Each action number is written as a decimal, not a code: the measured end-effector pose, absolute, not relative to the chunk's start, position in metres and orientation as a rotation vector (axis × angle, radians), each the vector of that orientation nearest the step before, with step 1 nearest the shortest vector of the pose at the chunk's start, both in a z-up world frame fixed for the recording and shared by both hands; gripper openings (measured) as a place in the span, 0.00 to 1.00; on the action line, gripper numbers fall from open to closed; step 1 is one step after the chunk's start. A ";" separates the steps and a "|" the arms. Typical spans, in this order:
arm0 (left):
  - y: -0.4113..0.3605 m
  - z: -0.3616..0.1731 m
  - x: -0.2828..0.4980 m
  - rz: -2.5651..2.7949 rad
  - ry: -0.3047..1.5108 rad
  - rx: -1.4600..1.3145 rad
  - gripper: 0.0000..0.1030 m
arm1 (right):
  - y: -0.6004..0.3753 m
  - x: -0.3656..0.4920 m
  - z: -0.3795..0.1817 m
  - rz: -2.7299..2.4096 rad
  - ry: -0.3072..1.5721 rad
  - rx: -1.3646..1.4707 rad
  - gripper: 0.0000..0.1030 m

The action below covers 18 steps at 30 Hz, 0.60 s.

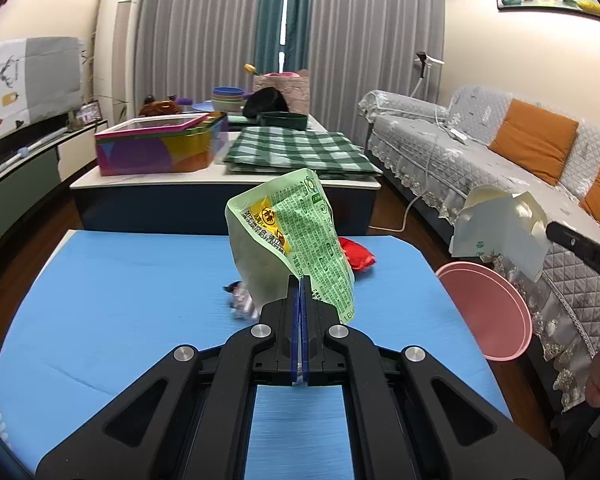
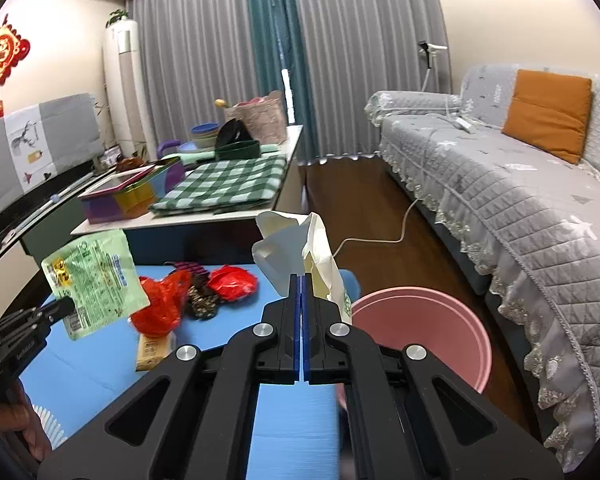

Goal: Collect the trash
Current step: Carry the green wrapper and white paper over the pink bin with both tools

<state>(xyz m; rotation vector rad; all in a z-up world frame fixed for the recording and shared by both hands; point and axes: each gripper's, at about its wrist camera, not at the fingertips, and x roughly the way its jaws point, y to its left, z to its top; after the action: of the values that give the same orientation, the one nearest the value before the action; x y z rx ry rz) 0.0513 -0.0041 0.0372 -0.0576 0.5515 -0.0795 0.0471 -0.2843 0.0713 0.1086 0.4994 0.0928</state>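
Note:
My left gripper (image 1: 300, 280) is shut on a green snack wrapper (image 1: 296, 236) and holds it above the blue table (image 1: 120, 300). It also shows in the right wrist view (image 2: 96, 280). My right gripper (image 2: 302, 278) is shut on a white paper carton (image 2: 300, 256), held near the rim of the pink bin (image 2: 424, 332). The carton (image 1: 500, 228) and the bin (image 1: 488, 312) also show at the right of the left wrist view. Red wrappers (image 2: 232, 282) and dark wrappers (image 2: 202, 300) lie on the table.
A grey-covered sofa (image 2: 520, 200) runs along the right. A low table behind holds a colourful tin (image 1: 160, 144) and a green checked cloth (image 1: 300, 152). A white cable (image 2: 380, 236) lies on the wood floor.

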 end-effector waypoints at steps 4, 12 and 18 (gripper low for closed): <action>-0.021 0.037 0.055 -0.108 0.561 -0.040 0.00 | -0.299 0.047 0.075 0.048 0.489 0.106 0.01; -0.055 0.040 0.067 -0.165 0.575 -0.022 0.00 | -0.329 0.051 0.079 -0.016 0.483 0.126 0.01; -0.083 0.044 0.080 -0.201 0.577 -0.013 0.00 | -0.351 0.056 0.081 -0.057 0.484 0.140 0.01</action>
<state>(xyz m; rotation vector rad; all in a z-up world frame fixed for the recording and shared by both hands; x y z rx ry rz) 0.0801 -0.0830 0.0444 -0.0130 0.5773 -0.2008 0.0558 -0.3514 0.0812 0.1396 0.4844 -0.0573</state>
